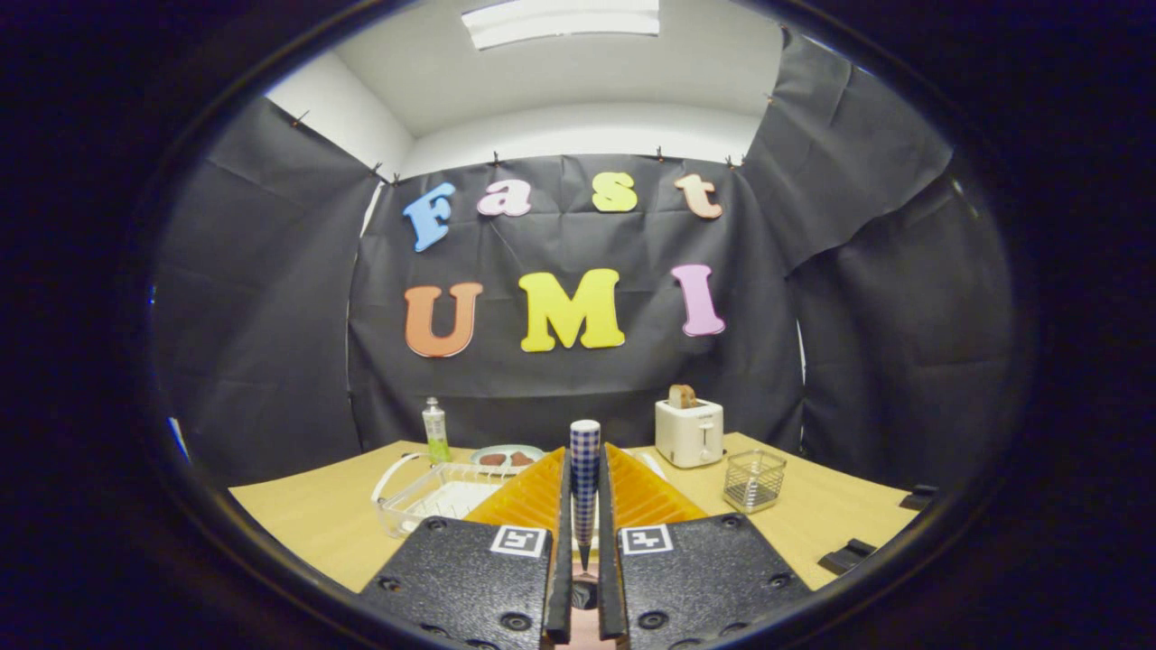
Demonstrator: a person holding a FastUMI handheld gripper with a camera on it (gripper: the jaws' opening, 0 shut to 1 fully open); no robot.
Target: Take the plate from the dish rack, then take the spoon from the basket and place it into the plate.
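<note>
My gripper [585,456] is shut on the spoon [584,487], whose blue-and-white checked handle stands upright between the two fingers, its rounded end poking up past the fingertips. The spoon's bowl is hidden down between the fingers. A pale plate [508,457] with brown marks on it lies flat on the table, beyond the fingers and a little left. The clear dish rack [433,495] with a white handle stands just left of the fingers, in front of the plate. The wire basket [754,480] stands to the right of the fingers.
A white toaster [689,431] with a slice of toast in it stands at the back, right of the fingers. A small green bottle [436,431] stands behind the dish rack. Dark blocks [849,555] lie at the wooden table's right edge.
</note>
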